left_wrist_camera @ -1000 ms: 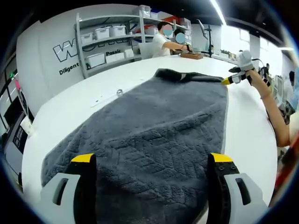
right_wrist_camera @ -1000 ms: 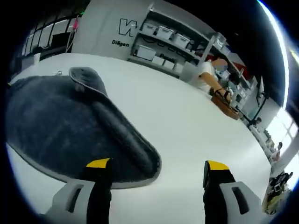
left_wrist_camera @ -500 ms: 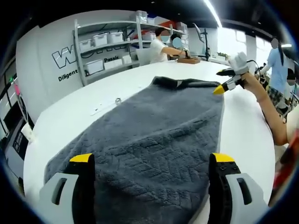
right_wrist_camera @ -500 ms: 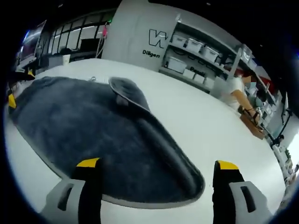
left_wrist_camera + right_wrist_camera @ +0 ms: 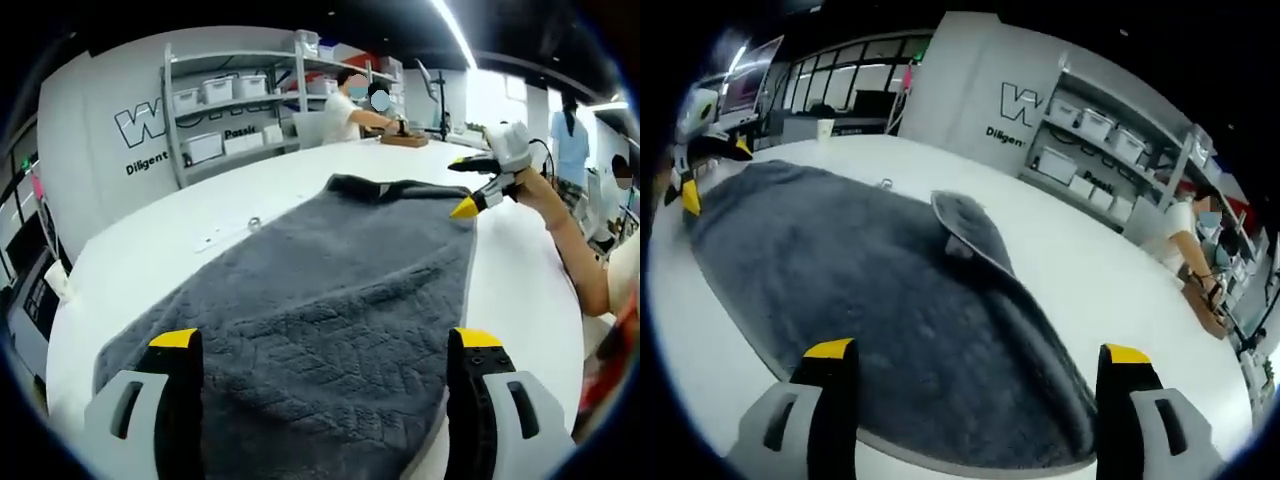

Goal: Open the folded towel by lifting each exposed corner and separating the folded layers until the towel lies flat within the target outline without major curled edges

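Left claw: jaws spread wide, holding nothing, hovering over the near end of the grey towel. Right claw: jaws also spread, empty, above the far end of the same towel; in the left gripper view it sits at the far right corner, just beside the towel edge.

Towel lies lengthwise on the white tabletop, mostly spread. One flap at the right claw's end is turned back on top of the towel, with a rolled ridge running along that edge. No target outline readable on the tabletop.

Step, as I judge it: late unfolding, one folded-over corner left. Next move calls for the right claw to drop onto that flap, pinch its free edge, and peel it outward flat; the left claw can pin the near end.

Background: shelving with bins, people at a far bench.
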Available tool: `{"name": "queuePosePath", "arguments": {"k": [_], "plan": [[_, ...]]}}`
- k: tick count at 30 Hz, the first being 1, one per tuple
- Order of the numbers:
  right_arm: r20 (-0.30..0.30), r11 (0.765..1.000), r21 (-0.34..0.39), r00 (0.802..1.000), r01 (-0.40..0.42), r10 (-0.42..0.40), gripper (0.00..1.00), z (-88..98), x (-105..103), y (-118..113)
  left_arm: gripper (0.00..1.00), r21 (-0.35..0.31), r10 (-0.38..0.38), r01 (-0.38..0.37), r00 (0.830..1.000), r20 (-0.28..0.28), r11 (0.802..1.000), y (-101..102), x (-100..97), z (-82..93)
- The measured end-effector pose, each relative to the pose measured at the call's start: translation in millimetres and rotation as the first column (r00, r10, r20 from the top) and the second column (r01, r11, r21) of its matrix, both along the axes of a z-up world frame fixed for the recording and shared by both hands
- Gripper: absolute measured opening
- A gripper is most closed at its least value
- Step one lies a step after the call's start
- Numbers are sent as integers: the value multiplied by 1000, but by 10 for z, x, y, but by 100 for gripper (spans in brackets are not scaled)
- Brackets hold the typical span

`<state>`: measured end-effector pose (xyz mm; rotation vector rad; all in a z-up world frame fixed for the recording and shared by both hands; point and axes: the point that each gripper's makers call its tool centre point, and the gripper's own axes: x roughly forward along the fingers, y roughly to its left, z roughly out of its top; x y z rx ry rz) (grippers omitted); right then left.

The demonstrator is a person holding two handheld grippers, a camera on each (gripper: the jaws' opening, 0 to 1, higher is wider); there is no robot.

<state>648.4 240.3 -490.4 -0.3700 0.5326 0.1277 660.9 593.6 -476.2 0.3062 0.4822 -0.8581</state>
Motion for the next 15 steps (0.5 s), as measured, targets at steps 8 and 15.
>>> {"name": "queuePosePath", "arguments": {"k": [8, 15], "plan": [[44, 991, 23, 990, -134, 133, 97, 347, 250, 481, 99, -6, 2, -2, 1000, 7, 1000, 24, 8, 36], [19, 976, -9, 976, -216, 217, 95, 599, 476, 727, 99, -13, 11, -11, 1000, 8, 1000, 57, 34, 48]]}}
